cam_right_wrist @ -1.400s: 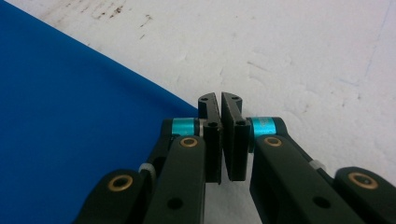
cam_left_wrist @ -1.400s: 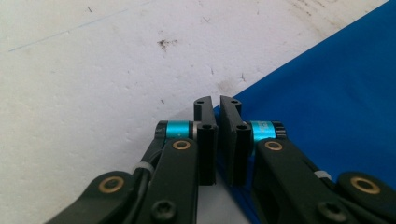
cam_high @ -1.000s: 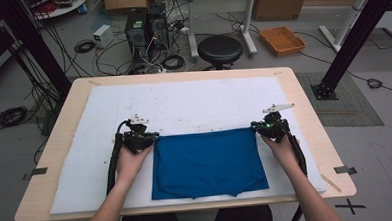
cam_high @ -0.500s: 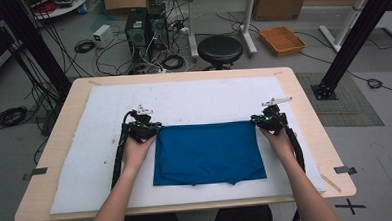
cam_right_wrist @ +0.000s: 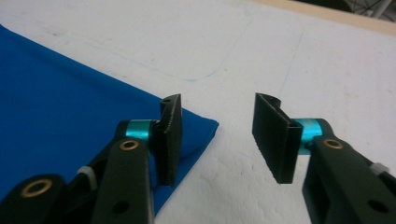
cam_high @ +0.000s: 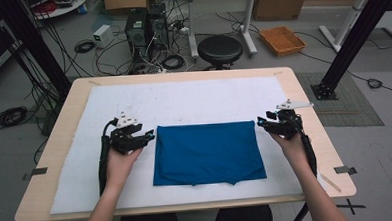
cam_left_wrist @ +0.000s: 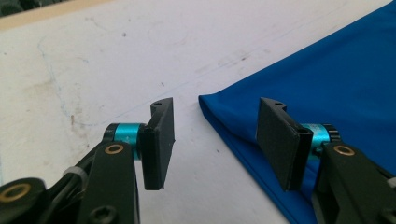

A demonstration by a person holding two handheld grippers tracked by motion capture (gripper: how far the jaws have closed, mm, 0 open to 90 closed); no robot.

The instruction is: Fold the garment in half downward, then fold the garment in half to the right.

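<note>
Fingers (cam_left_wrist: 159,140) of both grippers are spread apart, holding nothing, beside the flat, folded blue cloth (cam_high: 208,152) mid-worktop (cam_high: 303,101).

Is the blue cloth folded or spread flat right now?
Folded. The blue cloth lies as a neat rectangle, and the left gripper view shows doubled layers along its edge.
</note>
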